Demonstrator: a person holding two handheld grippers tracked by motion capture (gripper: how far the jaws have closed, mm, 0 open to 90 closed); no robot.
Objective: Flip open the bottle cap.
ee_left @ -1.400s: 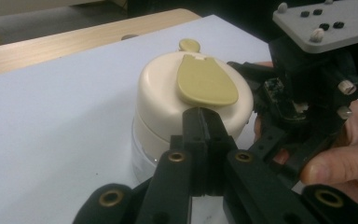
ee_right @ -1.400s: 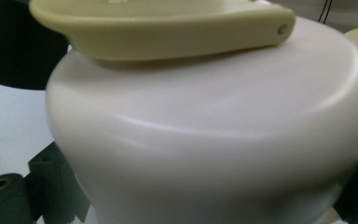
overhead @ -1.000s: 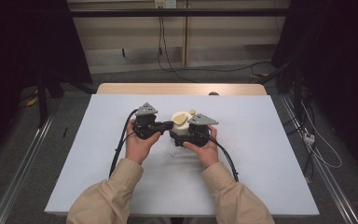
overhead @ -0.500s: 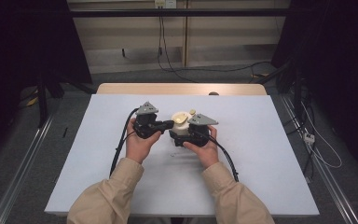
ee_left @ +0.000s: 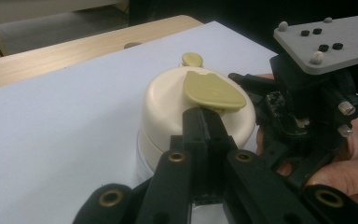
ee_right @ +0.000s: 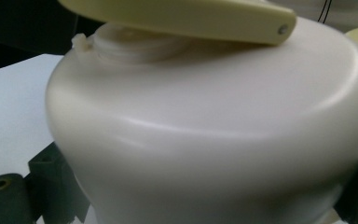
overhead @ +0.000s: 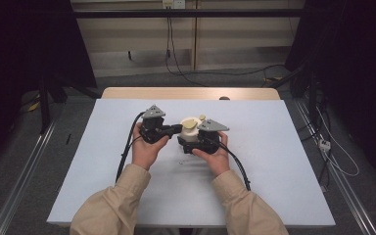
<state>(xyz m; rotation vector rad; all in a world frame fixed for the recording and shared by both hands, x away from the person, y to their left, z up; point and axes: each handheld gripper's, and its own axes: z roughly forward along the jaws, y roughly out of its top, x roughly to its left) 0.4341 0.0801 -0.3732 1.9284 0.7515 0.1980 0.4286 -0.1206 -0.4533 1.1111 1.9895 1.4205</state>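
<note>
A cream round container (overhead: pixel 190 128) stands on the white table top (overhead: pixel 274 147), near the middle. Its olive flip flap (ee_left: pixel 212 90) is tilted up off the spout (ee_right: pixel 135 39), and a small olive cap (ee_left: pixel 192 59) shows behind it. My right gripper (overhead: pixel 192 138) is shut on the container's body, which bulges close between its jaws in the right gripper view. My left gripper (ee_left: pixel 204 117) comes in from the left with its jaws pressed together. Its tips sit at the flap's near edge, just under it.
A wooden strip (overhead: pixel 191 93) runs along the table's far edge, with a small dark round mark (overhead: pixel 223 98) on it. Black cables (overhead: pixel 125 156) trail from both grippers toward the front. Metal rails (overhead: pixel 24 171) flank the table on the floor.
</note>
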